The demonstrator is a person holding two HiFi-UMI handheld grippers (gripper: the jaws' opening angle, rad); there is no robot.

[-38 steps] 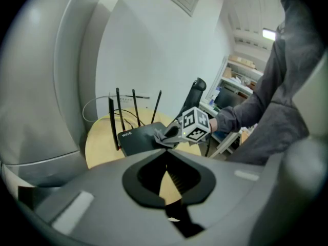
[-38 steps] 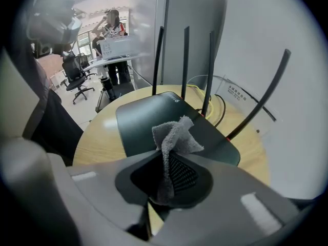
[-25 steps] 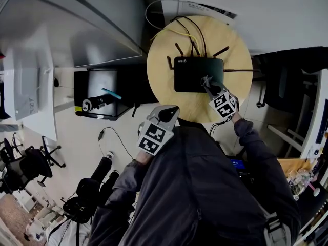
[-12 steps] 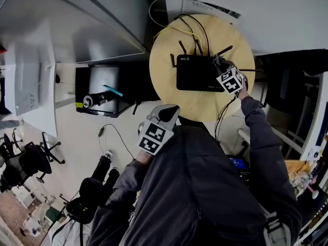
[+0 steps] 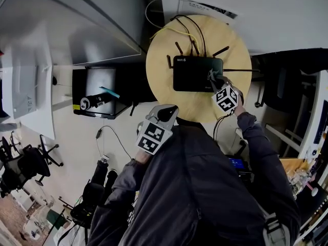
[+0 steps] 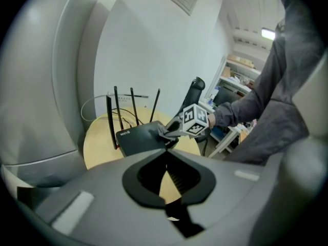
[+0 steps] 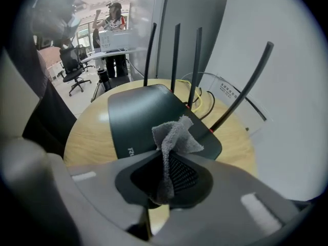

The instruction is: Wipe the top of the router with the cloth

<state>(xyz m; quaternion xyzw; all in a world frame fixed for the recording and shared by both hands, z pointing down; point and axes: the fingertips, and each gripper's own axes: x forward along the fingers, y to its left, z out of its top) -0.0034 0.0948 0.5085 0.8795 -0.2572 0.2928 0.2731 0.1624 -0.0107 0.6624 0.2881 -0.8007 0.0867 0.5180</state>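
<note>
Where the flat black router [image 5: 193, 74] lies, the right claw [image 5: 212, 79] grips a crumpled grey cloth [image 7: 174, 135]. The left claw [image 5: 168, 111] is closed, empty.

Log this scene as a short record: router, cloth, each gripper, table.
router: black, lying flat, four antennas upright, cables at its back
table: round, wooden, carries the router
cloth: grey, clamped in the right gripper, free end above the router's top; contact unclear
right gripper: shut on the cloth, at the router's right end
left gripper: shut, empty, held back off the table
</note>
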